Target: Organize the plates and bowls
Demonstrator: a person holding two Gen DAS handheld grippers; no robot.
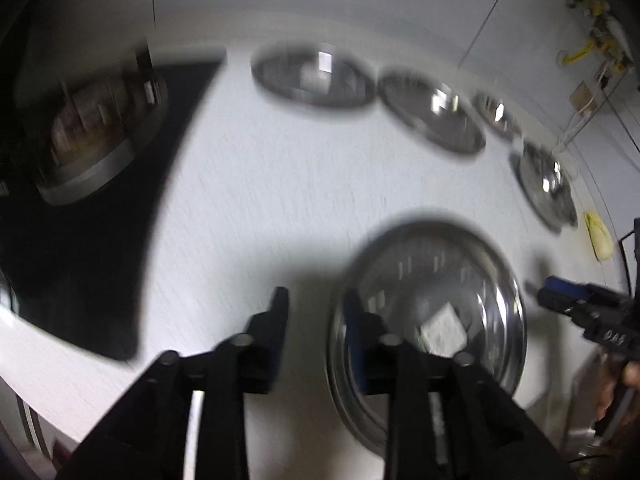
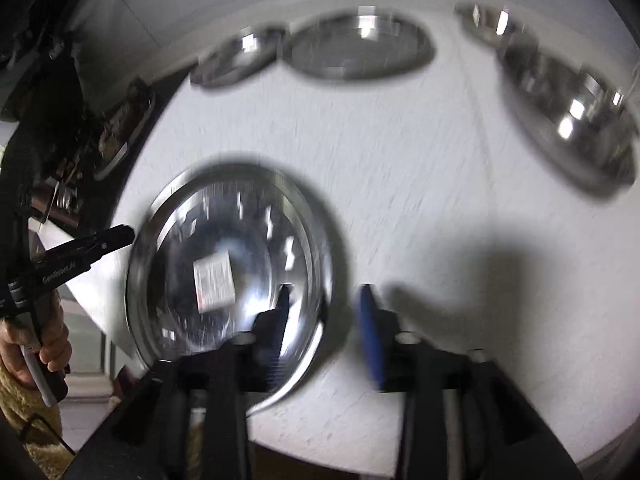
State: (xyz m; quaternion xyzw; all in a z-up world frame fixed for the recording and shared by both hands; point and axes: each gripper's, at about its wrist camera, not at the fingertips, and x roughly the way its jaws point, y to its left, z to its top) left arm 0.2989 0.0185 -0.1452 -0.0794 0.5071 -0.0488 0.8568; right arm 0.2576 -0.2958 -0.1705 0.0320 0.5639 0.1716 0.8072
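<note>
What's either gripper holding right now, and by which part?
Nothing. Left gripper and right gripper are both open, each straddling the near bowl's rim on opposite sides, not clamped.

A white table (image 1: pixel 280 184) fills mid-frame. A black mat (image 1: pixel 80 248) is laid at left, a yellow object (image 1: pixel 599 236) at the right edge, cables (image 1: pixel 576 52) upper right.

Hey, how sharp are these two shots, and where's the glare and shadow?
Left wrist view: motion blur smears the far row of plates and the rack; bright glints on the near bowl. Right wrist view: similar blur, strong glare patches on the bowl, and the right gripper casts a dark shadow on the white table. Both views show fisheye curving.
</note>
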